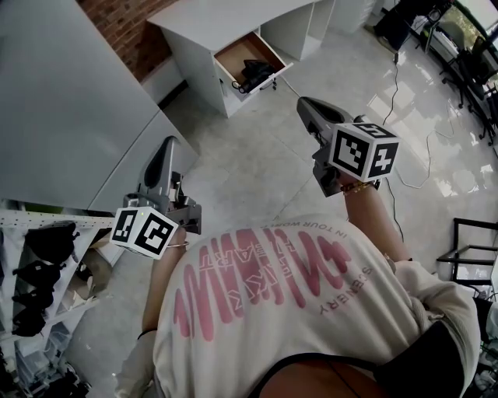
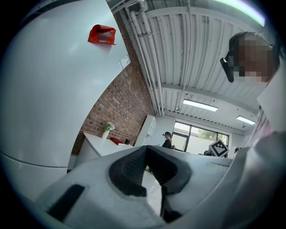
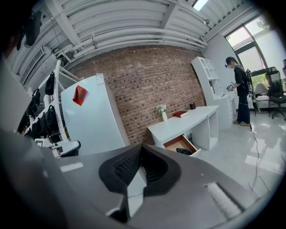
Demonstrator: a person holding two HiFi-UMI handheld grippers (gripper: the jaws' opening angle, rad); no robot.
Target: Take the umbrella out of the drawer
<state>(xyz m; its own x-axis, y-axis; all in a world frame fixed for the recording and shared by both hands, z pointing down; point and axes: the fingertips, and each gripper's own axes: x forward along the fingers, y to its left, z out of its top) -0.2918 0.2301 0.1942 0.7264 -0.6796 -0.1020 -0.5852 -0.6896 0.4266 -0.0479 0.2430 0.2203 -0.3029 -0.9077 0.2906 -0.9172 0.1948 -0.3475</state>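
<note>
The black umbrella (image 1: 255,74) lies in the open wooden drawer (image 1: 233,56) of a white desk (image 1: 226,15), far across the floor from me. The right gripper view shows the same umbrella (image 3: 184,151) in the drawer (image 3: 175,144). My right gripper (image 1: 305,105) is held out toward the desk, well short of it, jaws shut and empty (image 3: 141,148). My left gripper (image 1: 166,148) is lower left, beside a tall white cabinet. Its jaws meet at the tips with nothing in them (image 2: 146,150).
A tall white cabinet (image 1: 70,101) with a red tag (image 3: 79,95) stands at my left. A rack of black items (image 1: 39,264) is behind it. Cables (image 1: 405,116) trail over the tiled floor at right, near chairs (image 1: 467,70). Another person (image 3: 239,89) stands far off.
</note>
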